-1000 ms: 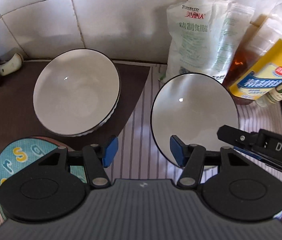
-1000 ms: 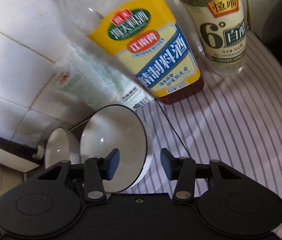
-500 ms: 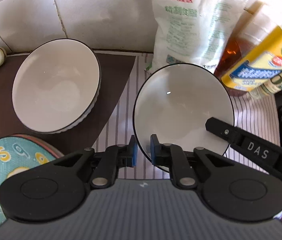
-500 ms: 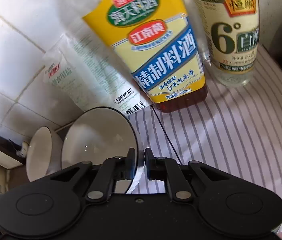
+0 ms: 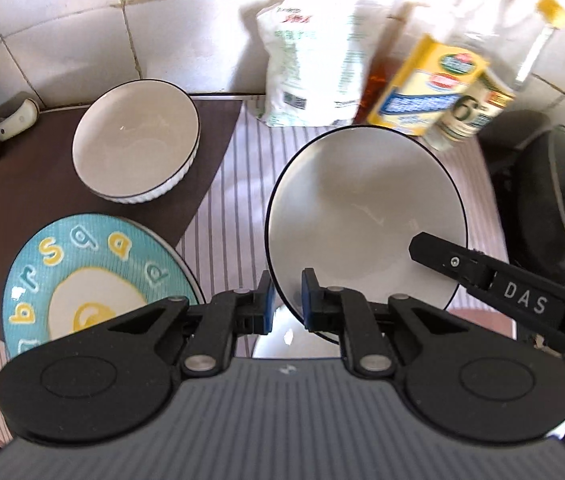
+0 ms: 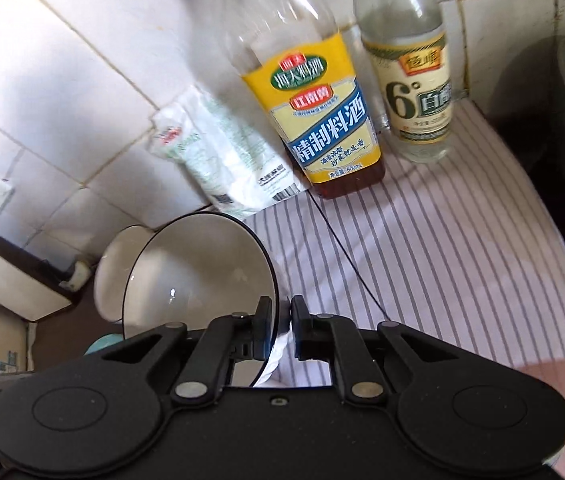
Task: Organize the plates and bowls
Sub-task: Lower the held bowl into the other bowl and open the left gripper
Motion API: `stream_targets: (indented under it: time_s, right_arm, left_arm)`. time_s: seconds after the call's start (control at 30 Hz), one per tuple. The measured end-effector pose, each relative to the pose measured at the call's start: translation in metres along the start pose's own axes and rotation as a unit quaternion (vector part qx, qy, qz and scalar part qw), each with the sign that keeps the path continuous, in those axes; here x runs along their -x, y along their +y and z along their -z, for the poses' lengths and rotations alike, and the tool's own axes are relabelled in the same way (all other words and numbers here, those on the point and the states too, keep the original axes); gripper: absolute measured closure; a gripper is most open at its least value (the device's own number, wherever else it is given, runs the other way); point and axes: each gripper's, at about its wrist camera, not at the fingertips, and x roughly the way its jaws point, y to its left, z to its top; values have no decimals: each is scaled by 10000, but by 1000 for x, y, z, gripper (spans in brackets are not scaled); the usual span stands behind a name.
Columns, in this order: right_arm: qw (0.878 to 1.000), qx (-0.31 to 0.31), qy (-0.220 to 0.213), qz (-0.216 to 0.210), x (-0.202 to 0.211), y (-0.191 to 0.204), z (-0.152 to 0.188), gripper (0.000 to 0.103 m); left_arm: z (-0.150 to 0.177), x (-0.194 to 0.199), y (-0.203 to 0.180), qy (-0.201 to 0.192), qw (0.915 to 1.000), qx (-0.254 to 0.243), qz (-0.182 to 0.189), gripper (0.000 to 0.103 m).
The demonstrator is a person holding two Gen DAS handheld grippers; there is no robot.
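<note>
Gripping white bowl rim: left gripper, right gripper, jaws clamped

My left gripper is black with blue pads, silver pivot screws and a ribbed grey body; my right gripper is all black (lettered "DAS" on one finger).

bowls: there were two | plates: one | bottles: two | bags: one | grippers: two
</note>
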Motion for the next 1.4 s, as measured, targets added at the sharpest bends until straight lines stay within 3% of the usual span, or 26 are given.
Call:
stream_targets:
  time_s: [0.33,0.63,1.07,1.4]
  right_arm:
    - [9994,-99,-315,-120,65,5,42,88]
    - [9994,-111,-278,-151,80,-3,74,88]
    - [9994,-288,-186,-106,57,-12,99,87]
    - [9992,168,-40,370,25,-5,101,87]
  left_arm:
    - [47,57,-20,-203,9988,-442,52,91]
    - [76,59,-23,-91,9988,-471,52,91]
    - [89,24,-13,181,9990,-390,-87,91]
    - [84,-6,-5,423,9984,-345,-147,91]
